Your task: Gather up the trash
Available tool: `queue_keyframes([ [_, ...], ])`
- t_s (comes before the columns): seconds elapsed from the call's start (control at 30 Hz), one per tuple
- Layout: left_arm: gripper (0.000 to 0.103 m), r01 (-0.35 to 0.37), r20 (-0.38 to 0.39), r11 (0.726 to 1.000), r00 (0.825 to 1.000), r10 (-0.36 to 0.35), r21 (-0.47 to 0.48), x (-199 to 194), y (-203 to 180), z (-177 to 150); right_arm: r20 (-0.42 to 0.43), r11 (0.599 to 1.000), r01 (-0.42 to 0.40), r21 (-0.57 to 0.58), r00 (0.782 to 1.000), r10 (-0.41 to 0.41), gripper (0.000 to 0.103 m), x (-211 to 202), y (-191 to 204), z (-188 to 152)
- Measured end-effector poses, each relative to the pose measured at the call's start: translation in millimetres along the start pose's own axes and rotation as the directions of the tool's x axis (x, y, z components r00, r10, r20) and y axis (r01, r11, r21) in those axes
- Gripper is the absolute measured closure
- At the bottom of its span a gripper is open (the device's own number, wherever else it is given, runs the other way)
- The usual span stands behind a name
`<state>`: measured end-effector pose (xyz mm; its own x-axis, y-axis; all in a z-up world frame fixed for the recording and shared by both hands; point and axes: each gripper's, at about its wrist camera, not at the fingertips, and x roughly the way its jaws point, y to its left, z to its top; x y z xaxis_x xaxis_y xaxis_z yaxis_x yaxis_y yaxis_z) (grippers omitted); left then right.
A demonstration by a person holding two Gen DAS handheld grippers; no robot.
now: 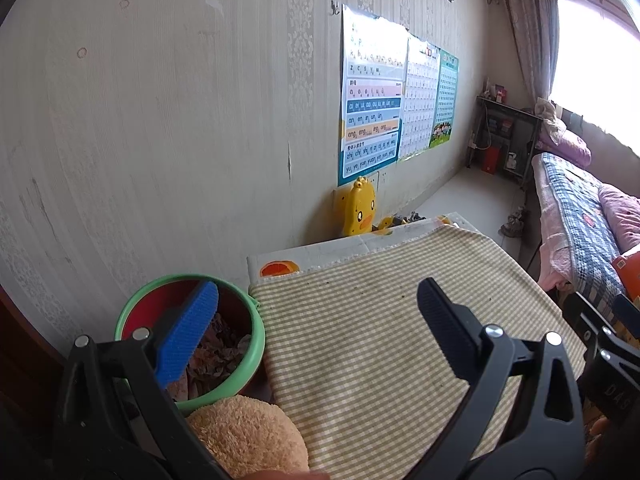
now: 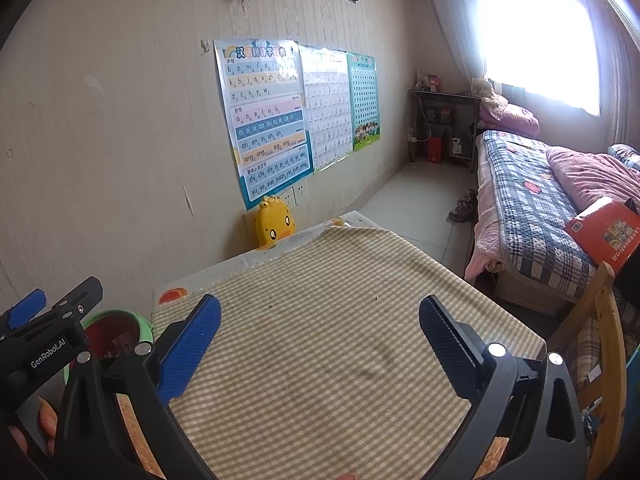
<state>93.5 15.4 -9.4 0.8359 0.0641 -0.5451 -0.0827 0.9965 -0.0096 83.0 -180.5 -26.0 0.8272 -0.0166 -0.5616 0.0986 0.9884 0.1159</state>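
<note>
A green-rimmed bin (image 1: 256, 344) with a red liner stands left of the table and holds crumpled brownish trash (image 1: 218, 354). My left gripper (image 1: 320, 328) hangs open above the checked tablecloth (image 1: 380, 320), its blue finger over the bin's mouth, nothing between the fingers. In the right wrist view my right gripper (image 2: 320, 344) is open over the same cloth (image 2: 320, 300), holding nothing. The bin (image 2: 116, 330) shows at the left there, partly hidden by the left gripper's body. Only tiny dark crumbs (image 2: 376, 298) dot the cloth.
A tan plush toy (image 1: 248, 436) lies at the table's near left. A yellow duck toy (image 2: 274, 226) stands against the wall beyond the table. A bed (image 2: 532, 200) with an orange book (image 2: 604, 232) is on the right, a wooden chair (image 2: 600, 340) beside the table.
</note>
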Motion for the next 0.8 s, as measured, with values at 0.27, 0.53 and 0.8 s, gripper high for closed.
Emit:
queue_keyframes([
  [0.27,0.005,0.015,-0.022,1.000,1.000,-0.016,-0.011,11,4,-4,-0.079,0.999,0.031,0.018,0.996,-0.029,0.008,42,-22,-18],
  [0.53,0.005,-0.030,-0.066,1.000,0.997,0.031,0.005,32,19,-19,-0.196,0.951,0.296,0.093,0.942,-0.274,0.008,160,-118,-47],
  [0.8,0.005,-0.071,-0.071,0.997,0.995,0.072,0.011,46,26,-26,-0.335,0.917,0.386,0.103,0.881,-0.334,0.008,252,-163,-50],
])
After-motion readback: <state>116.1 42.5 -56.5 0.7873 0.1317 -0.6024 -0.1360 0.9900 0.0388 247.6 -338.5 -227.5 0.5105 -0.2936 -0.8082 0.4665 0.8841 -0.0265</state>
